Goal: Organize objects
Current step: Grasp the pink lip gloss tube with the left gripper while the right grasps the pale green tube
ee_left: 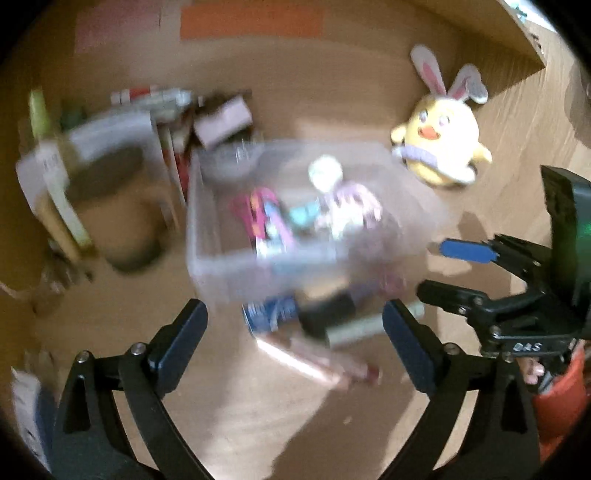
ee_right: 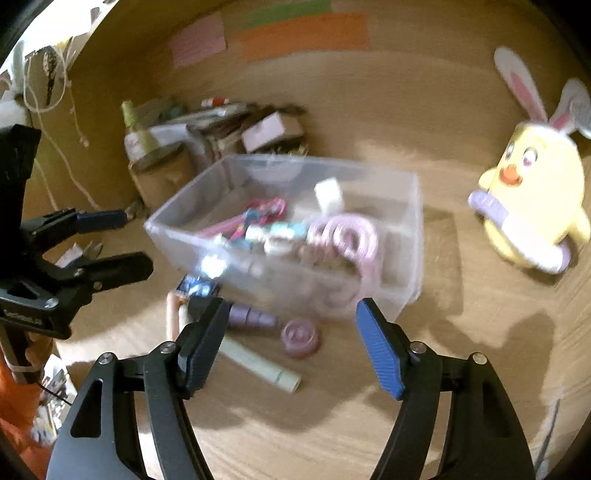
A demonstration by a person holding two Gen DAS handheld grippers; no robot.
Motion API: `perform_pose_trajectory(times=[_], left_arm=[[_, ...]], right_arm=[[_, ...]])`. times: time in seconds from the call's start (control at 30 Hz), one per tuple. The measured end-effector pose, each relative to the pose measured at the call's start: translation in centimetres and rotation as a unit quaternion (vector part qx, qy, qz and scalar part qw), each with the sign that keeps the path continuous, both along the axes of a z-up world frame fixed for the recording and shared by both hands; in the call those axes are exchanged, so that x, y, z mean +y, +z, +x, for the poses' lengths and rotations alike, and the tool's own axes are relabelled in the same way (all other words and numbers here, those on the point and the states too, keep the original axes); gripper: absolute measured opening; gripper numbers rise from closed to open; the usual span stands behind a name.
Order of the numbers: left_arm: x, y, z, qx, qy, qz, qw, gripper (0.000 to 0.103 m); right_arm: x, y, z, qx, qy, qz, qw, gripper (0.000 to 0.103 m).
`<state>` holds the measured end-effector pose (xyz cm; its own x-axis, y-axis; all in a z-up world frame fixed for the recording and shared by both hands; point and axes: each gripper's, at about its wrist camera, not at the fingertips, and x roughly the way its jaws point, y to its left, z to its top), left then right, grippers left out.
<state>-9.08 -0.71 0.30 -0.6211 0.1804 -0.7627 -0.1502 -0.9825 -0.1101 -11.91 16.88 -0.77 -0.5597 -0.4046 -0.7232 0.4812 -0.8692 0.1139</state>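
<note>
A clear plastic bin [ee_left: 207, 236] [ee_right: 410, 236] stands on the wooden desk and holds pink cables, a white cube and small colourful items. Loose items lie in front of it: a pale green tube [ee_right: 258, 365] [ee_left: 354, 330], a pink round lid [ee_right: 300, 336], a purple cylinder [ee_right: 251, 318], a blue packet [ee_left: 271, 314] [ee_right: 197, 286] and a copper-pink tube [ee_left: 310, 360]. My left gripper [ee_left: 295, 332] is open and empty above these items. My right gripper [ee_right: 291, 339] is open and empty over the lid. Both views are blurred.
A yellow chick plush with bunny ears [ee_left: 441, 144] [ee_right: 535, 199] stands right of the bin. A pile of boxes, a bottle [ee_right: 138, 138] and a white holder [ee_left: 107, 147] sits at the back left. Coloured paper notes [ee_right: 303, 35] hang on the back wall.
</note>
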Motion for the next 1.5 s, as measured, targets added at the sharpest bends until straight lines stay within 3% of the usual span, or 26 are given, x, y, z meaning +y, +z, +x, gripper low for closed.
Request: perform_pose_trajectory(times=[0.13, 0.2, 0.3, 0.53, 0.9, 1.13, 1.17, 1.37, 1.5], left_arm=[[-0.2, -3.0, 0.6, -0.037, 0.008, 0.001, 0.9993, 0.094], [-0.5, -4.2, 0.7, -0.056, 0.014, 0.005, 0.9983, 0.081], [-1.0, -5.7, 0.6, -0.086, 0.026, 0.030, 0.9955, 0.073], [0.1, -5.7, 0.6, -0.075, 0.025, 0.034, 0.9963, 0.064], [-1.4, -5.8, 1.2, -0.065, 0.039, 0.009, 0.9971, 0.020], [-0.7, -6.1, 0.9, -0.029, 0.041, -0.020, 0.9985, 0.019], [-0.6, -6.1, 0.9, -0.028, 0.041, -0.021, 0.9986, 0.014], [-1.4, -5.9, 2.1, -0.032, 0.046, -0.005, 0.9984, 0.014], [-1.6, -4.2, 3.3, -0.013, 0.050, 0.015, 0.9985, 0.014]], right_arm=[[-1.1, -2.4, 0.1, -0.029, 0.022, 0.019, 0.999, 0.068], [-1.6, -3.2, -0.1, -0.041, 0.034, 0.023, 0.998, 0.067], [-2.3, -4.0, 0.0, -0.048, 0.046, 0.033, 0.997, 0.056], [-3.2, -5.2, 0.6, -0.064, 0.064, 0.041, 0.995, 0.037], [-4.1, -5.0, 2.7, -0.056, 0.090, 0.032, 0.994, 0.015], [-3.8, -4.9, 2.8, -0.047, 0.070, 0.029, 0.996, 0.014], [-3.7, -4.8, 2.8, -0.045, 0.067, 0.029, 0.996, 0.014], [-2.3, -3.5, 3.4, -0.031, 0.046, 0.012, 0.998, 0.014], [-1.0, -1.7, 3.9, -0.015, 0.032, -0.007, 0.999, 0.014]])
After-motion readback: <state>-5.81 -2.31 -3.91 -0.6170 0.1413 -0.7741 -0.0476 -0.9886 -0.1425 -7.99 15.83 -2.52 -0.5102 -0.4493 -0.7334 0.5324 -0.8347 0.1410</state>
